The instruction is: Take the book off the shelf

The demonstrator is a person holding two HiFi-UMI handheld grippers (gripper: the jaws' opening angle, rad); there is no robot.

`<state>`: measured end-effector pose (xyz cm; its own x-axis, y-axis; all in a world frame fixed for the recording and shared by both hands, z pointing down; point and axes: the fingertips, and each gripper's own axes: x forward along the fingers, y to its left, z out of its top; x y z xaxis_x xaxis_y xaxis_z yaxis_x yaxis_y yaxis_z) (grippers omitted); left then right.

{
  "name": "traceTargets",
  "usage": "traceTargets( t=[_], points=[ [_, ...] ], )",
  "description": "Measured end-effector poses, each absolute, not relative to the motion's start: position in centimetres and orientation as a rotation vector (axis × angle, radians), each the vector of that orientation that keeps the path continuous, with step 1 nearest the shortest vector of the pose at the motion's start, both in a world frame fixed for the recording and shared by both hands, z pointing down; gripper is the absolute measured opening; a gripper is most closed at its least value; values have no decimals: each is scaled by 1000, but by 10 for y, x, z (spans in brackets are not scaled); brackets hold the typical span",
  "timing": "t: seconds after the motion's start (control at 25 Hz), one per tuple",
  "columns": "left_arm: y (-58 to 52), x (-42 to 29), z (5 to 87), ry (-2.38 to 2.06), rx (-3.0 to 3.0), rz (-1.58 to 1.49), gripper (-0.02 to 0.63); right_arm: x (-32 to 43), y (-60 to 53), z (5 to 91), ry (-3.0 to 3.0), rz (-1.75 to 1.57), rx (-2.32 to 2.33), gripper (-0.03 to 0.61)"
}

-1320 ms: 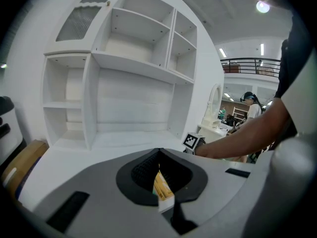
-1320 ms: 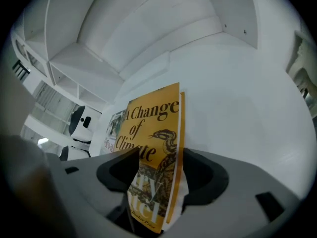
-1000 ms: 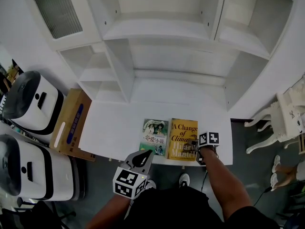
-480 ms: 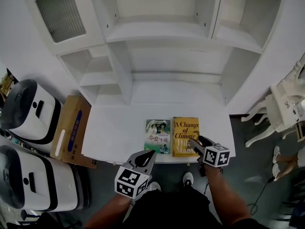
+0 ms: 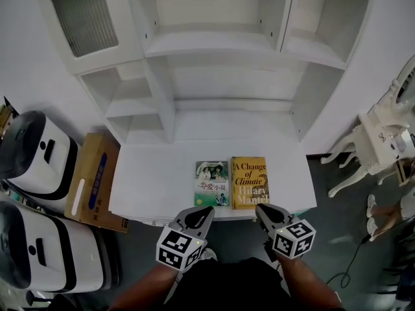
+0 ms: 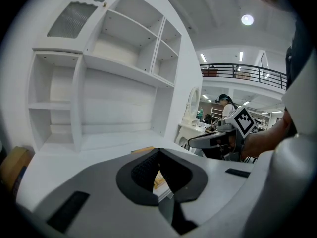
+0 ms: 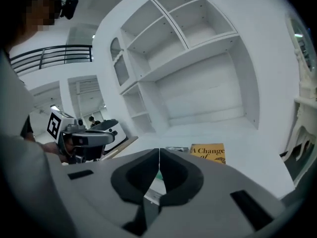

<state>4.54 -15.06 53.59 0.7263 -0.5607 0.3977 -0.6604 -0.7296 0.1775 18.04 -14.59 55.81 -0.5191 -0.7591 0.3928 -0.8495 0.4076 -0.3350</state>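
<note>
Two books lie flat side by side near the front of the white desk surface (image 5: 155, 173): a yellow one (image 5: 250, 182) (image 7: 210, 151) titled "A Change of Climate" and a green one (image 5: 213, 183) to its left. My right gripper (image 5: 260, 209) (image 7: 159, 152) hangs just off the desk's front edge below the yellow book; its jaws are closing and meet in a line with nothing between them. My left gripper (image 5: 206, 210) (image 6: 158, 152) is shut and empty, below the green book. Neither touches a book.
An open white shelving unit (image 5: 214, 44) rises behind the desk. A cardboard box (image 5: 94, 180) and two white machines (image 5: 35, 148) stand at the left. A white chair (image 5: 382, 141) is at the right.
My right gripper drew back from the yellow book's lower right corner, towards the person and off the desk edge. The left gripper has hardly moved. Both books stay put.
</note>
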Motion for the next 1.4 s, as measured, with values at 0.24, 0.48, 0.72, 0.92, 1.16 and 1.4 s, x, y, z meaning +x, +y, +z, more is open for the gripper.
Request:
traceTargets(
  t=[0.24, 0.48, 0.72, 0.92, 1.16, 1.4],
  points=[
    [-133, 52, 530, -996, 2606, 445, 11, 181, -128, 534, -2563, 723, 1400, 29],
    [-106, 67, 519, -1082, 2561, 430, 11, 200, -98, 512, -2637, 729, 1351, 31],
    [-54, 99, 519, -1092, 2545, 424, 11, 221, -56, 513, -2660, 715, 1309, 29],
    [-25, 108, 512, -1129, 2527, 399, 11, 234, -27, 524, -2654, 759, 1279, 29],
    [-1, 95, 510, -1214, 2531, 434, 11, 235, -8, 527, -2667, 723, 1256, 28],
    [-4, 75, 505, -1191, 2534, 396, 11, 221, -3, 524, -2651, 706, 1293, 28]
  ],
)
